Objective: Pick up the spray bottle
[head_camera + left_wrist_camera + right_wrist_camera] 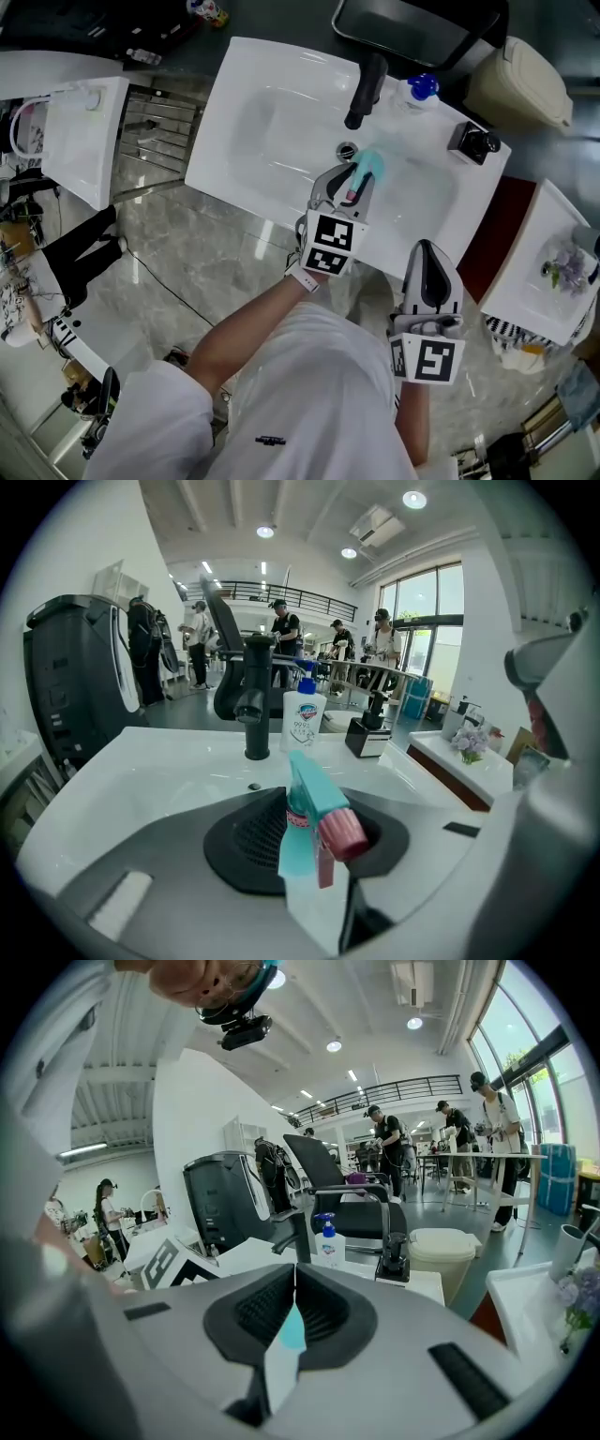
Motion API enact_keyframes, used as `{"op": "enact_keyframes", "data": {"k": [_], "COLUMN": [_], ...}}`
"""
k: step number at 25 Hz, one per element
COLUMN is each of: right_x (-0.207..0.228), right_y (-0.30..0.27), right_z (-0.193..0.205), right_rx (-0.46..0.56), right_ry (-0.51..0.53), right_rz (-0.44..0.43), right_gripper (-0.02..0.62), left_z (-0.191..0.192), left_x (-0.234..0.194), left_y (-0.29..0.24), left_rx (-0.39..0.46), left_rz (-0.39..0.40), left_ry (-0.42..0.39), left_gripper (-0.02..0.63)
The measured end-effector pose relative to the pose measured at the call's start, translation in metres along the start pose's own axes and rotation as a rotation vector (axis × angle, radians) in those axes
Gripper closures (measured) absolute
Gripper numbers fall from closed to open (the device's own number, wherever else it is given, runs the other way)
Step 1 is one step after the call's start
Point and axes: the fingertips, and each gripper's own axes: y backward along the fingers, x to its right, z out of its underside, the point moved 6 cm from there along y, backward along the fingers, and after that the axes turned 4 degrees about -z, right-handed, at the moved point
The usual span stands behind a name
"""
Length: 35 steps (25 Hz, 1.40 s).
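Observation:
The spray bottle (369, 165) has a teal head, a pink nozzle and a clear body. It is over the white sink (262, 141), just right of the drain. My left gripper (349, 180) is shut on it. In the left gripper view the spray bottle (311, 810) stands upright between the jaws, which clamp its lower part, with its nozzle turned toward the camera. My right gripper (429, 255) hangs in front of the sink's near edge, apart from the bottle; in its own view the right gripper (295, 1288) is shut, pads meeting with nothing between them.
A black faucet (364, 90) rises at the back of the basin. Beside it stand a blue-capped soap bottle (421, 89) and a black dispenser (474, 142). A beige bin (521, 82) is behind. A second white counter with flowers (565, 265) lies to the right. People stand far off.

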Motion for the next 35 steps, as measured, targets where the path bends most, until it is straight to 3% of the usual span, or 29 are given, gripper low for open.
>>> {"op": "enact_keyframes", "data": {"k": [21, 35], "right_x": [-0.011, 0.002], "right_y": [0.030, 0.049], "right_z": [-0.058, -0.085], "right_rx": [0.106, 0.123], "right_ry": [0.094, 0.107], "right_rz": [0.035, 0.144], "right_gripper": [0.589, 0.589], "left_z": [-0.059, -0.103], "left_x": [-0.006, -0.016], "left_y": [0.118, 0.192], "left_rx": [0.098, 0.191], "left_rz": [0.031, 0.011], "left_ry": [-0.038, -0.069], "left_gripper": [0.494, 0.494]}}
